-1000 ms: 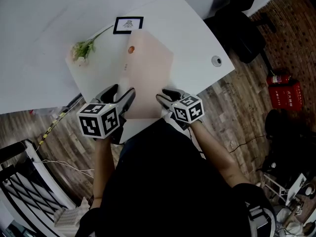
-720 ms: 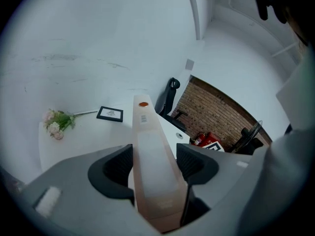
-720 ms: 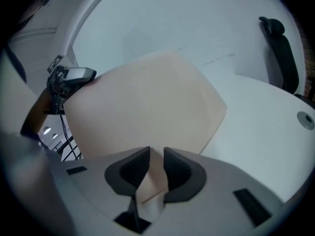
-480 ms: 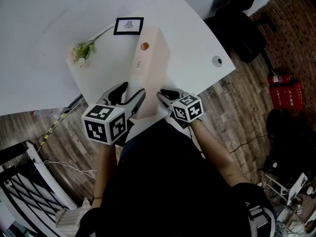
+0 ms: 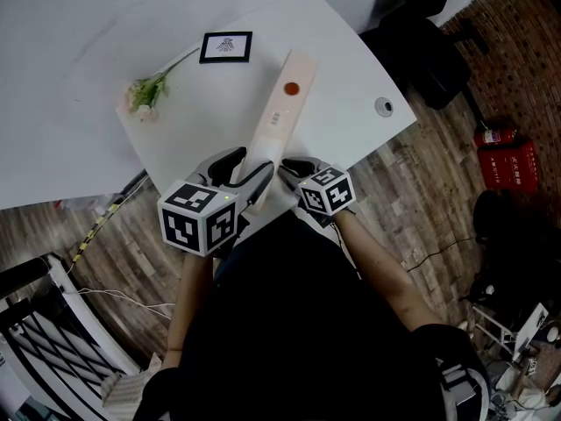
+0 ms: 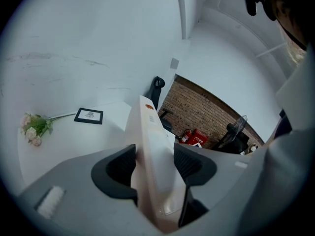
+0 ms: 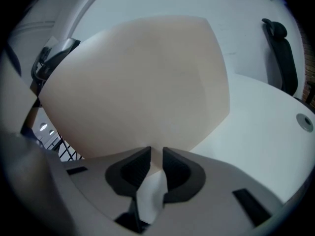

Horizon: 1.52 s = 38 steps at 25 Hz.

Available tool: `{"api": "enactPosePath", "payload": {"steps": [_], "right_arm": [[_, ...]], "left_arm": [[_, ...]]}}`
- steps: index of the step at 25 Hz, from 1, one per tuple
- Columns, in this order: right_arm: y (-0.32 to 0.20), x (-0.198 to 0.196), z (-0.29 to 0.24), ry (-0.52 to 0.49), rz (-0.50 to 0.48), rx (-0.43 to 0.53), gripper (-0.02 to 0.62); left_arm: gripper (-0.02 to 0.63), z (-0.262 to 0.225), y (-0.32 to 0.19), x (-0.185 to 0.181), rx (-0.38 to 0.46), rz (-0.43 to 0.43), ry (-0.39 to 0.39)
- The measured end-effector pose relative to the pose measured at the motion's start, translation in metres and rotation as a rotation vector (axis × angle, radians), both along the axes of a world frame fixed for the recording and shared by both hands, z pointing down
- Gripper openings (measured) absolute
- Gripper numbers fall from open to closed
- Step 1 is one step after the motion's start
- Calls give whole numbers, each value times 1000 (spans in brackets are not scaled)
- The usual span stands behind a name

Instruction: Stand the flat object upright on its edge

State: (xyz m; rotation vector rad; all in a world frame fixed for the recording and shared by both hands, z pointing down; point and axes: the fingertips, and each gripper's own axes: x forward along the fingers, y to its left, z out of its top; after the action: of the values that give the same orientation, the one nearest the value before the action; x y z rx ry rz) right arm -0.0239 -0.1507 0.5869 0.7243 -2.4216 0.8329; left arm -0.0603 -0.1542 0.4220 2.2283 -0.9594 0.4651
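Observation:
The flat pale-pink object [image 5: 282, 103] stands on its long edge on the white table [image 5: 342, 68], so the head view shows only its narrow side with an orange dot. My left gripper [image 5: 248, 167] straddles the near end across its thickness. In the left gripper view the object [image 6: 147, 132] fills the gap of the left gripper [image 6: 153, 154], whose jaws are closing, and both pads touch it. My right gripper [image 5: 289, 167] sits just right of it. In the right gripper view the right gripper [image 7: 156, 156] is shut on the thin lower edge of the object's broad face [image 7: 138, 82].
A flower sprig [image 5: 145, 90] and a small black picture frame [image 5: 225, 47] lie on the table beyond the object. A round grommet [image 5: 384, 107] sits near the table's right edge. A dark chair [image 5: 429, 51] and a red box [image 5: 508, 160] stand on the wooden floor.
The object has swung from showing its broad face up onto its edge. The left gripper has moved right and around the near end. The right gripper stayed at the object's near corner.

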Motion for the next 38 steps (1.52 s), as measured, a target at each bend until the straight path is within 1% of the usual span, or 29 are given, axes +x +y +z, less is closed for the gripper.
{"api": "enactPosePath", "payload": {"steps": [5, 10, 15, 18, 32, 34, 35, 36, 37, 38], "right_arm": [[0, 0, 0, 9, -2, -2, 86], [0, 6, 0, 5, 23, -5, 87], [1, 11, -5, 8, 34, 0, 87], [0, 12, -7, 8, 43, 4, 87], [-3, 16, -24, -9, 70, 49, 87], [-7, 20, -34, -11, 101, 79, 86], [-11, 24, -43, -11, 129, 105, 72], [-16, 28, -53, -9, 163, 139, 61], [-22, 33, -66, -5, 202, 183, 39], [-27, 39, -83, 1, 239, 234, 27]], "left_arm": [[247, 0, -1, -3, 3, 2, 6], [247, -1, 1, -6, 12, 14, 10], [247, -5, 1, -8, 5, -2, 61], [247, -7, -1, -12, 5, -12, 79], [247, -17, -1, -29, 50, -69, 91], [247, -23, -2, -29, 79, -82, 95], [245, -28, -3, -30, 106, -93, 93], [228, -34, -5, -33, 146, -107, 85], [177, -41, -7, -37, 198, -126, 70], [113, -49, -9, -41, 261, -151, 47]]}}
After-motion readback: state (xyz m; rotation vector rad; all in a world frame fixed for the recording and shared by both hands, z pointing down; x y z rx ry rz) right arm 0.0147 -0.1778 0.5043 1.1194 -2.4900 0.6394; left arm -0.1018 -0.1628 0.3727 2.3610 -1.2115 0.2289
